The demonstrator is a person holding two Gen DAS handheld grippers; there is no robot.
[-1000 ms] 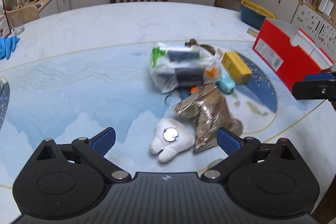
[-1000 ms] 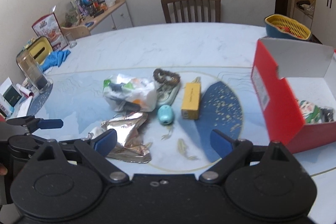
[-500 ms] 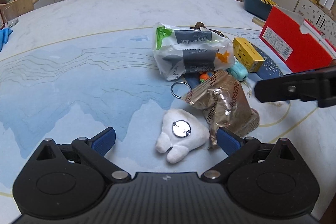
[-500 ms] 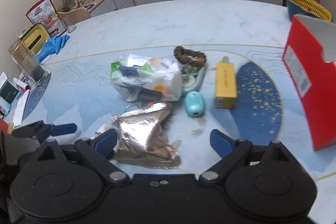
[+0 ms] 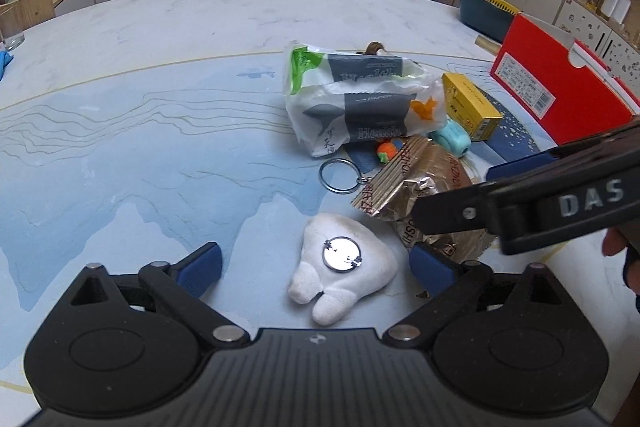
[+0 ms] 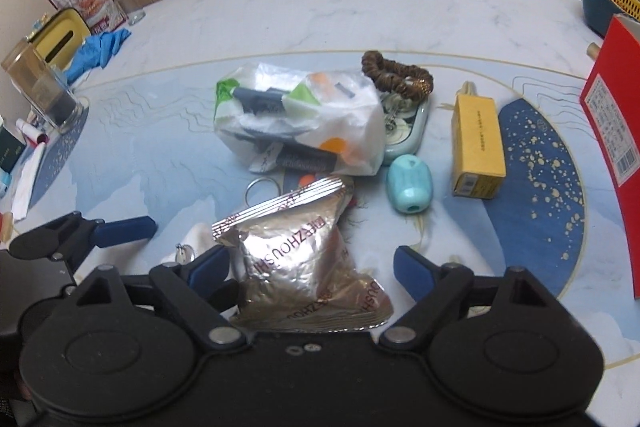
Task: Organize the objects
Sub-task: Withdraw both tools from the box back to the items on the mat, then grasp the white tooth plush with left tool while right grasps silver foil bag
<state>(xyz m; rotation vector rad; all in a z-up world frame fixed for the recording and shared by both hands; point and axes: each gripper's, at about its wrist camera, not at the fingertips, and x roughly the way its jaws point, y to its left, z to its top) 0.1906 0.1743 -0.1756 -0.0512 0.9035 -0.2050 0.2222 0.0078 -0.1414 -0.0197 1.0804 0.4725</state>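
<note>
Between my right jaws [image 6: 308, 265] lies the foil pouch [image 6: 304, 263], flat on the table [image 6: 360, 11]. The jaws are closing but the pads are not yet on it; the left pad sits just beside its crimped edge, the right pad stands clear. Nothing gripped.

Between my left jaws [image 5: 316, 267] lies the tooth plush [image 5: 344, 267], with a metal disc on top. These jaws are closing too, pads still clear on both sides. Nothing gripped there either.

Risks, as I judge them:
- Both tools crowd one patch. The right tool's arm crosses just above the left tool's right pad, so a lift on either side could knock the other.
- Pouch is slick, crumpled foil. A pinch on the loose skin may slide off or only crease it.
- Pouch and plush lie just beside each other; I cannot tell if they touch. Dragging one may shove the other.
- Key ring [image 5: 338, 175] lies just beyond the pouch, part under the clutter. It may snag and trail.
- White bag [image 6: 304, 119] beyond the pouch is soft and heaped; a forward overshoot would push it into the teal case [image 6: 410, 189].

Pose: both tools pitch steeply down toward the table, right tool low over the pouch, left tool low over the plush. Red box [image 6: 616, 147] stands well to the right of my right jaws.
</note>
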